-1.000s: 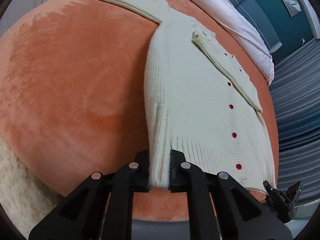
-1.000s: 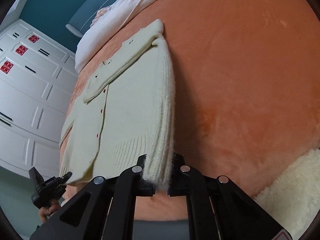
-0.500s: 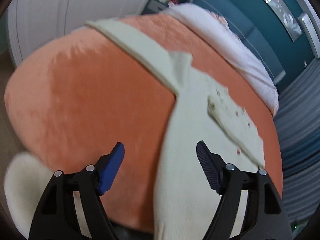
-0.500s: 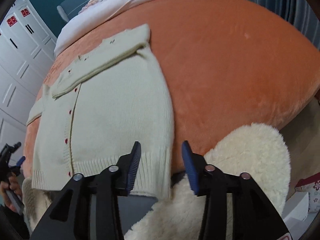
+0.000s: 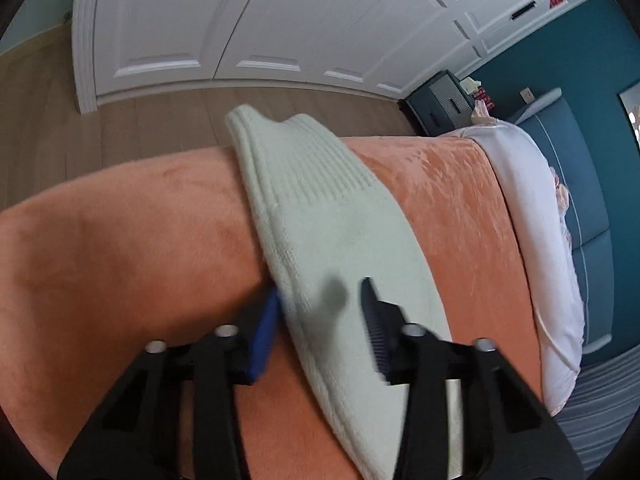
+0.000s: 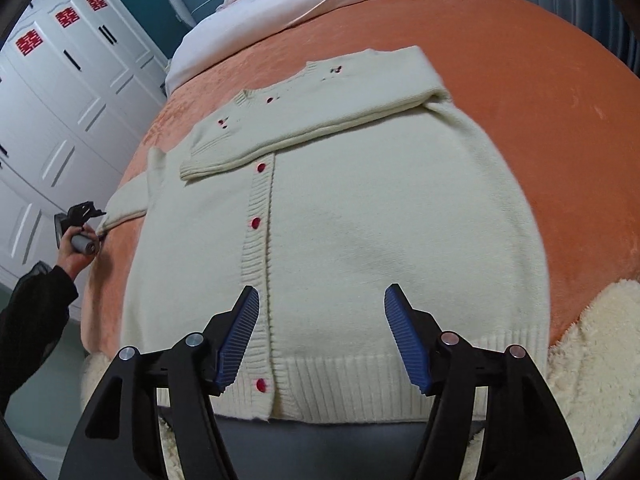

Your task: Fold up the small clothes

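A cream knit cardigan (image 6: pixel 360 216) with red buttons lies flat on the orange blanket (image 6: pixel 560 100). One sleeve is folded across its chest. The other sleeve (image 5: pixel 320 224) stretches out toward the blanket's edge, its ribbed cuff hanging over. My left gripper (image 5: pixel 320 300) is open, its fingers astride this sleeve, just above it. It also shows in the right wrist view (image 6: pixel 80 220) at the sleeve's end. My right gripper (image 6: pixel 320 320) is open and empty, hovering over the cardigan's lower hem.
White wardrobe doors (image 5: pixel 240 20) and a wooden floor (image 5: pixel 40 128) lie beyond the bed edge. A white duvet (image 5: pixel 532 220) and blue headboard (image 5: pixel 580 180) are at the far end. A cream fluffy rug (image 6: pixel 592 360) lies below the hem.
Both grippers let go of the cardigan's side edges and opened. The left one swung away to the outstretched sleeve. The right one pulled back and centred over the hem.
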